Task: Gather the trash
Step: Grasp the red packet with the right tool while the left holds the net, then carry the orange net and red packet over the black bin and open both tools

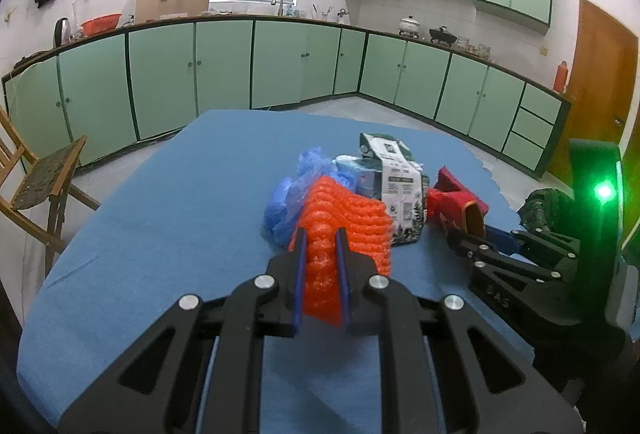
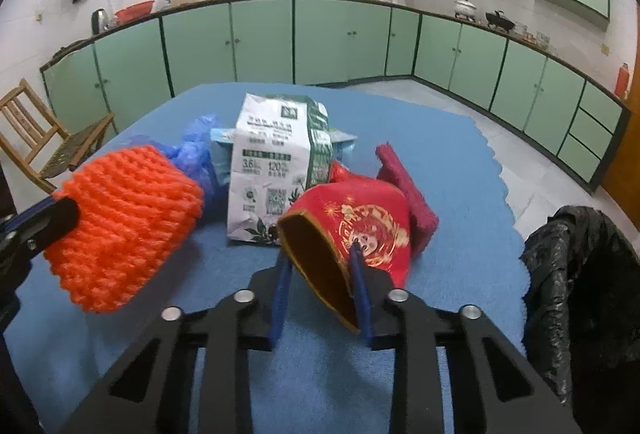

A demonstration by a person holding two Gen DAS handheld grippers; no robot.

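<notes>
A pile of trash lies on the blue-covered table (image 1: 180, 194). My left gripper (image 1: 321, 239) is shut on an orange foam net (image 1: 344, 222), which it holds just above the cloth; from the right wrist the net (image 2: 124, 222) bulges out at the left. My right gripper (image 2: 320, 267) is shut on the open mouth of a red pouch with gold print (image 2: 360, 222), its blue fingers (image 2: 357, 274) pinching the gold-lined rim. Behind them stand a white and green carton (image 2: 272, 170), a crumpled blue plastic bag (image 1: 288, 194) and a dark red cloth (image 2: 404, 186).
A black rubbish bag (image 2: 580, 274) hangs at the table's right edge. A wooden chair (image 1: 44, 174) stands to the left of the table. Green kitchen cabinets (image 1: 224, 66) run along the far walls, and grey floor lies between them and the table.
</notes>
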